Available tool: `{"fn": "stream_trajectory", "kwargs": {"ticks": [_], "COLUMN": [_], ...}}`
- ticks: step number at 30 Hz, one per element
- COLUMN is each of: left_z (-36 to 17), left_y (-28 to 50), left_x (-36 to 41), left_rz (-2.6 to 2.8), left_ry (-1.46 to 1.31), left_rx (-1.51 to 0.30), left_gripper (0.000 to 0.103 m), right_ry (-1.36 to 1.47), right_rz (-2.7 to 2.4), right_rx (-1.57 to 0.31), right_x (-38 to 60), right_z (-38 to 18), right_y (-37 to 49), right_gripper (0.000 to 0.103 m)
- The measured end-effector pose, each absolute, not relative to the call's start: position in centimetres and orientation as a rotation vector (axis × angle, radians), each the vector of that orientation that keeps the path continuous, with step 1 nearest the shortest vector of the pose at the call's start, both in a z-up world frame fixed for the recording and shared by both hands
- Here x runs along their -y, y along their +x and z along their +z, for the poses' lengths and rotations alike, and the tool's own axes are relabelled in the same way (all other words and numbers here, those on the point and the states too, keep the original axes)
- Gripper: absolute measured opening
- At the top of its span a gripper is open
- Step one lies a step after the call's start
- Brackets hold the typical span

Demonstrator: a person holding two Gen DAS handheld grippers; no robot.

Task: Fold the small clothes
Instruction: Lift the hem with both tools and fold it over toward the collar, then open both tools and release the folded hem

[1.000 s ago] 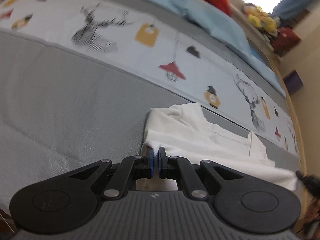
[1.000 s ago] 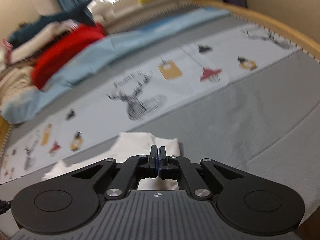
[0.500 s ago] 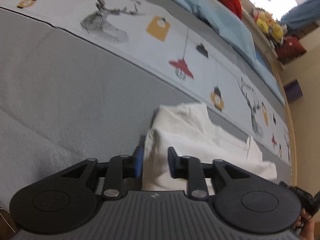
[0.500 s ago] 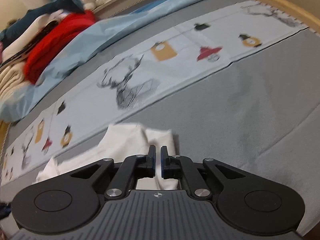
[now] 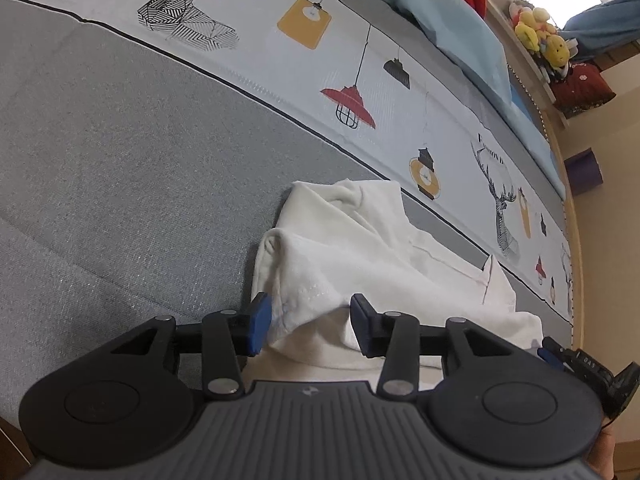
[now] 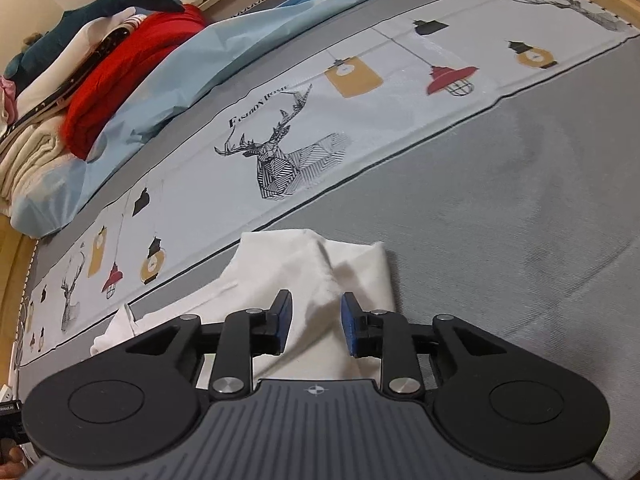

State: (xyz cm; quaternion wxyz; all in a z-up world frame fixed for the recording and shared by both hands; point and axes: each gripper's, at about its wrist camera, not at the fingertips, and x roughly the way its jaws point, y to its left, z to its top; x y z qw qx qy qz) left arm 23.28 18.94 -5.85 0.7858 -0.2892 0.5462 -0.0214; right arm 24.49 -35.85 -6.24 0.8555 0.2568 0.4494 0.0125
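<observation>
A small white garment [image 5: 360, 264] lies partly folded on the grey bed cover [image 5: 120, 160]. It also shows in the right wrist view [image 6: 312, 276]. My left gripper [image 5: 310, 326] is open, its blue-padded fingers on either side of a raised fold at the garment's near left corner. My right gripper [image 6: 316, 326] is open over the garment's near right part, with a cloth ridge between its fingers. The near part of the garment is hidden under both gripper bodies.
A white printed band with deer and lamps [image 6: 280, 152] runs across the bed behind the garment. A light blue quilt [image 6: 180, 68], a red cloth [image 6: 120, 80] and stacked clothes lie at the back. The wooden bed frame [image 5: 576, 216] curves at the right.
Both grippers were shut on the white garment one second ago and have opened wide, letting the cloth drop onto the bed. Both views have drawn slightly closer and lower.
</observation>
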Motion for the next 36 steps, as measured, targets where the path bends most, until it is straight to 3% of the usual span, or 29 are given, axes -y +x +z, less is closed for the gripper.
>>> {"fn": "stream_trajectory", "kwargs": {"ticks": [1, 3, 4, 5, 6, 8, 15, 19, 21, 23, 30, 32, 36], "left_z": [-5.9, -6.2, -6.4, -6.5, -6.4, -6.0, -4.3, -2.9, -2.2, -2.1, -5.1, -5.7, -6.5], "left_y": [23.4, 23.8, 24.0, 24.2, 24.3, 24.7, 26.5, 27.7, 27.9, 27.9, 29.3, 29.7, 30.8], "left_x": [-18.8, -18.5, -18.3, -18.0, -17.9, -17.7, -18.5, -18.8, -19.1, -19.8, -19.9, -19.6, -18.6], "left_rz": [-0.047, -0.046, -0.048, -0.043, -0.036, -0.042, -0.060, -0.033, -0.032, -0.021, 0.002, -0.001, -0.015], "left_ry": [-0.617, -0.590, -0.571, -0.544, -0.515, -0.479, -0.582, -0.617, -0.621, -0.644, -0.568, -0.535, -0.496], "left_rx": [-1.182, -1.197, -1.212, -1.223, -1.221, -1.192, -1.015, -0.907, -0.867, -0.855, -1.071, -1.089, -1.109], "left_gripper": [0.046, 0.032, 0.016, 0.010, 0.009, 0.007, 0.006, 0.011, 0.022, 0.032, 0.039, 0.050, 0.057], "right_ry": [0.534, 0.521, 0.512, 0.502, 0.494, 0.480, 0.564, 0.620, 0.650, 0.674, 0.529, 0.474, 0.360], "right_rz": [0.023, 0.020, 0.024, 0.024, 0.020, 0.026, 0.008, -0.005, -0.044, -0.080, -0.067, -0.059, -0.010], "right_rx": [-0.949, -0.964, -0.977, -0.989, -0.994, -0.990, -0.840, -0.706, -0.669, -0.641, -0.785, -0.867, -0.940], "right_x": [35.6, 35.2, 35.0, 34.8, 34.7, 34.6, 36.0, 37.0, 37.7, 38.8, 39.3, 38.8, 37.2], "right_z": [-6.4, -6.8, -7.0, -7.2, -7.3, -7.3, -5.7, -4.6, -4.2, -4.1, -5.6, -6.6, -7.6], "right_y": [24.8, 25.5, 25.9, 26.1, 26.3, 26.7, 27.0, 27.2, 27.3, 27.2, 27.9, 28.1, 28.4], "right_gripper": [0.034, 0.035, 0.035, 0.032, 0.028, 0.003, 0.002, 0.003, 0.008, 0.031, 0.032, 0.032, 0.032]}}
